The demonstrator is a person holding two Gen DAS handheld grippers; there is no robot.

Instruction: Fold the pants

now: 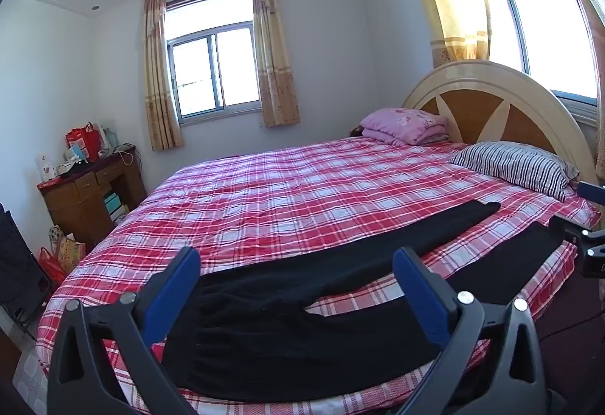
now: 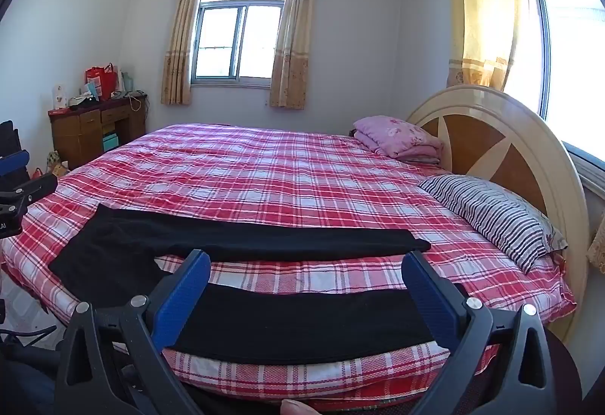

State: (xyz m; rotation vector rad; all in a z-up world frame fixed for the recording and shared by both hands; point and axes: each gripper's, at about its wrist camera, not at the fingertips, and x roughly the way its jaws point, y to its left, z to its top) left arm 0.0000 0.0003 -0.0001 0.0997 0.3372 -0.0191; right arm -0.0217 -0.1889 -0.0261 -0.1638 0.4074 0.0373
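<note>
The black pants (image 1: 287,301) lay spread flat, legs apart, along the near edge of the plaid bed (image 1: 302,188). Both the left gripper (image 1: 297,286) and right gripper (image 2: 306,286) hovered over them with jaws wide, gripping nothing. Red bags (image 1: 81,142) stood on the far desk (image 1: 87,188), their contents too small to make out, and the nearer pant leg's cuff was cut off behind the right gripper's finger.

Sunlit white-walled bedroom (image 2: 359,36), plaid-covered bed (image 2: 264,169), curtained windows (image 2: 238,36)

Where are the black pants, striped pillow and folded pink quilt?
black pants (image 2: 302,324): right wrist view, middle of the near leg.
striped pillow (image 2: 495,216): right wrist view, middle of its top face.
folded pink quilt (image 1: 404,123): left wrist view, top layer of the stack.
</note>
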